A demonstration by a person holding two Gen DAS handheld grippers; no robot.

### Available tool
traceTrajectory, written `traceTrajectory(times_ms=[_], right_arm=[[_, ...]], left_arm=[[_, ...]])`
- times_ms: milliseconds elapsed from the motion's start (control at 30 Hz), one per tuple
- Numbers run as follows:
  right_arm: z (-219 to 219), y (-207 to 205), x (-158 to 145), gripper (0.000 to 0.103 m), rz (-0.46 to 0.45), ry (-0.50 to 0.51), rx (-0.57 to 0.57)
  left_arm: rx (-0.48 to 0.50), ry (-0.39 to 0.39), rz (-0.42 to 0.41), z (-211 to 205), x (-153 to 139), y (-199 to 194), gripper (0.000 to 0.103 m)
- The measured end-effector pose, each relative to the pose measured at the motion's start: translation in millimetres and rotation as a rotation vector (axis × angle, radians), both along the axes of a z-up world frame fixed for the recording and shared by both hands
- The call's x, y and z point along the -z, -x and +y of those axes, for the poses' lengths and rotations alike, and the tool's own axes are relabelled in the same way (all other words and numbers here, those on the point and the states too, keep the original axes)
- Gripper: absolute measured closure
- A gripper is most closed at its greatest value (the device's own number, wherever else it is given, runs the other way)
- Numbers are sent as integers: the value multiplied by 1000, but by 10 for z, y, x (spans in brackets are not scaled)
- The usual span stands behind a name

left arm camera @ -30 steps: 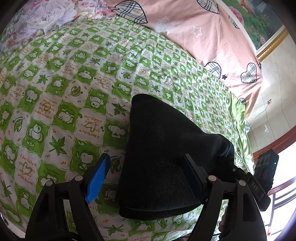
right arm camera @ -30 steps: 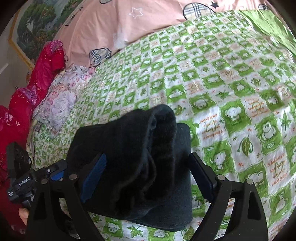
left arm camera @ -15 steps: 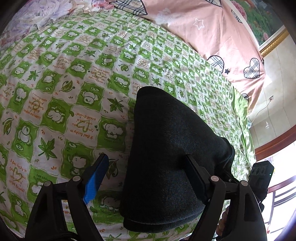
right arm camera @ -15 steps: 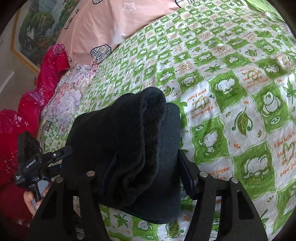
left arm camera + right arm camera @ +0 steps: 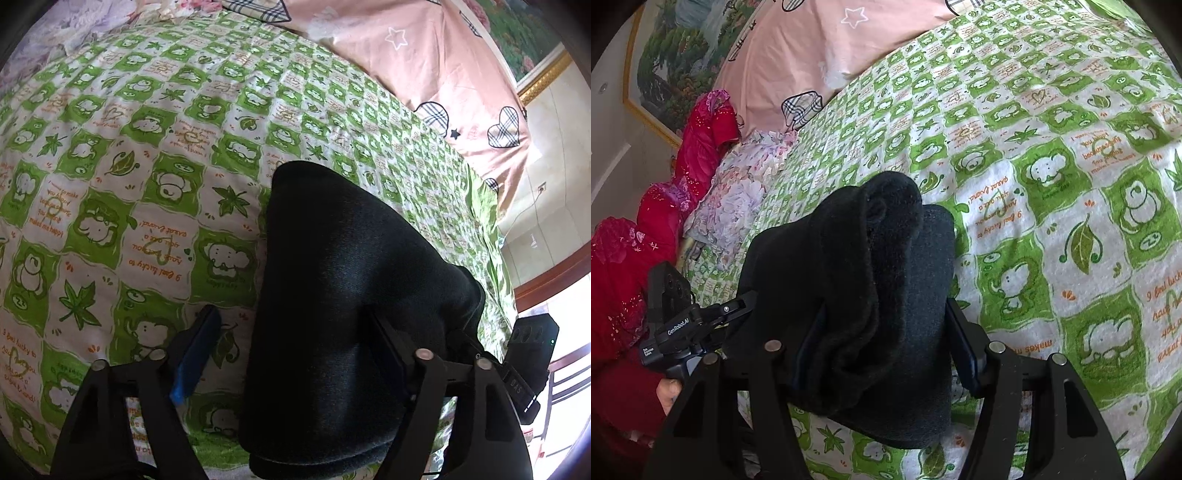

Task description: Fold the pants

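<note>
1. The black pants (image 5: 343,302) lie folded into a thick bundle on the bed, on its green-and-white checked sheet (image 5: 155,147).
2. In the left wrist view the bundle sits toward the right finger; the blue-padded finger (image 5: 195,354) stands apart from the cloth with bare sheet between, so the left gripper (image 5: 291,354) is spread and grasps nothing.
3. In the right wrist view the pants (image 5: 871,295) fill the gap between both fingers of the right gripper (image 5: 886,350), a fuzzy folded layer piled on a smoother one; the cloth touches both fingers, which are clenched on it.
4. Outward: a pink quilt (image 5: 820,55) with plaid hearts, a floral pillow (image 5: 738,199) and red bedding (image 5: 635,258) lie along the bed's edge.
</note>
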State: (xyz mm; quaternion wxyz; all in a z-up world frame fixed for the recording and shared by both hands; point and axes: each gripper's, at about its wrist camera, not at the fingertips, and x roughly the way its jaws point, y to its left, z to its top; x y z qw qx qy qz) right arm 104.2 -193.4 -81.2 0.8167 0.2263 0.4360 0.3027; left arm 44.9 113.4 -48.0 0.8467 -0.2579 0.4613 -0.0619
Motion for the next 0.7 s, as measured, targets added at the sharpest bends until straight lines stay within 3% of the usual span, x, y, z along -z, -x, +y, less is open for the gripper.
traceTrajectory(times_ms=[67, 200, 367, 700], right_arm=[[3, 4, 2, 40, -2, 1, 0], [25, 25, -24, 42, -10, 10, -2], [72, 78, -116, 49, -28, 11, -10], [196, 119, -420, 55, -79, -11, -43]], left_arm=[[19, 48, -5, -6, 10, 1, 49], [23, 43, -12, -45, -29, 20, 54], [33, 32, -43, -90, -165, 96, 71], [19, -30, -119, -63, -528, 318, 76]])
